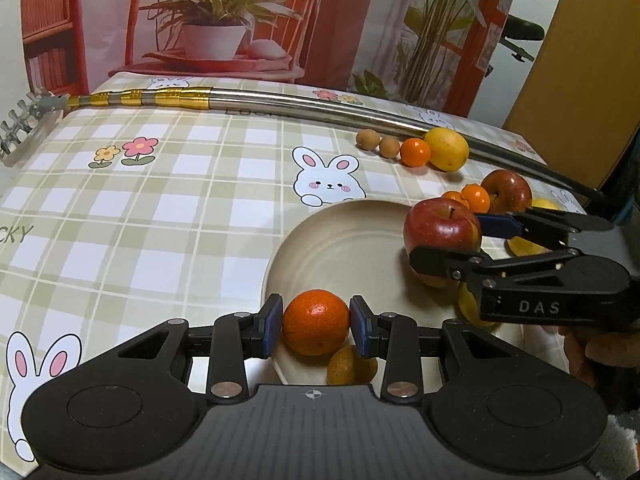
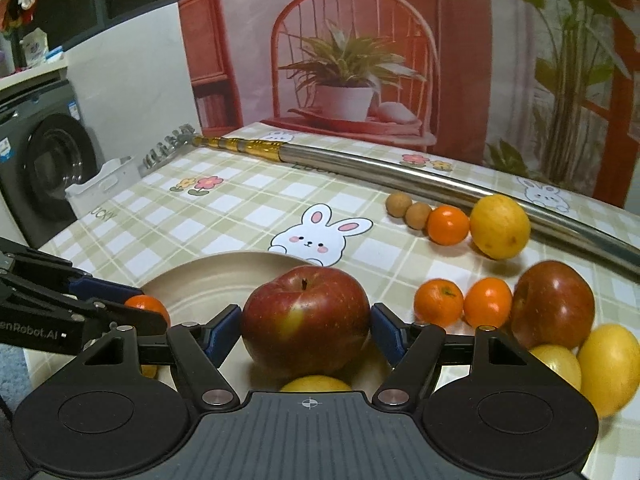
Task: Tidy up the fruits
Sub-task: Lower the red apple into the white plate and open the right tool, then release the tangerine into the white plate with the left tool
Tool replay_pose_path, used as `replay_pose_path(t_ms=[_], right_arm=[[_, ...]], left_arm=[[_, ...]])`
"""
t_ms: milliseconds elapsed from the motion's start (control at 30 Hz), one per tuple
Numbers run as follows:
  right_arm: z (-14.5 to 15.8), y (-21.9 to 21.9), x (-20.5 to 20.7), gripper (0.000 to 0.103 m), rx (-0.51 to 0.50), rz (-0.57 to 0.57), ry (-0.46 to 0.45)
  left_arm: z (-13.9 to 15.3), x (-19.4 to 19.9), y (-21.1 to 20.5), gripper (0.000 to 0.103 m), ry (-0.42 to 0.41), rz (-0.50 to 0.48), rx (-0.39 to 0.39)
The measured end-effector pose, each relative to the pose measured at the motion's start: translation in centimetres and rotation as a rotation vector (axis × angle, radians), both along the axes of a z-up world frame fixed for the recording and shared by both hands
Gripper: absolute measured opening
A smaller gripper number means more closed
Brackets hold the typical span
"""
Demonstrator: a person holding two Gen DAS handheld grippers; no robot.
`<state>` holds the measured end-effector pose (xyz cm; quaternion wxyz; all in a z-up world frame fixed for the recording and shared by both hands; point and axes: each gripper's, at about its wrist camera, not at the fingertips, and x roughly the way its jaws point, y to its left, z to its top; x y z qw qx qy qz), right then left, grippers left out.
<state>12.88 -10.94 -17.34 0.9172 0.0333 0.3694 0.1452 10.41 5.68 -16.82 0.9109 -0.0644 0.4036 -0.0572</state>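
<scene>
Closest to us in the left wrist view, our left gripper clamps a mandarin between its blue pads, holding it over the near rim of the beige plate. Just below that mandarin, a duller yellow-brown fruit lies on the plate's near edge.

Our right gripper is closed on a red apple, stem upward, above the plate's near side; a yellow fruit peeks out just beneath the apple.

On the checked worktop to the right of the plate we see two more mandarins side by side, touching a second red apple, with two yellow fruits just in front of that apple. Farther back a row runs along a metal pole: two small brown round fruits, one mandarin and a lemon, each touching or nearly touching the next. A printed rabbit on the cloth sits just beyond the plate's far rim.
</scene>
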Motion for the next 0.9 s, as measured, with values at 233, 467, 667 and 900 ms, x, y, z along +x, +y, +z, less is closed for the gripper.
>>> replay_pose_path(t_ms=[233, 467, 667, 900], right_arm=[[0.2, 0.7, -2.3, 0.066, -0.045, -0.025, -0.029], [0.9, 0.2, -4.0, 0.066, -0.044, -0.103, -0.054], [1.5, -1.1, -5.5, 0.066, -0.043, -0.174, -0.078], [1.8, -2.2, -6.7, 0.066, -0.052, -0.253, -0.108]], left_arm=[[-0.1, -0.4, -0.1, 0.039, -0.010, 0.006, 0.004], [0.0, -0.9, -0.2, 0.039, -0.017, 0.016, 0.002], [-0.1, -1.2, -0.3, 0.039, -0.023, 0.016, 0.007], [-0.1, -1.3, -0.4, 0.039, -0.026, 0.021, 0.007]])
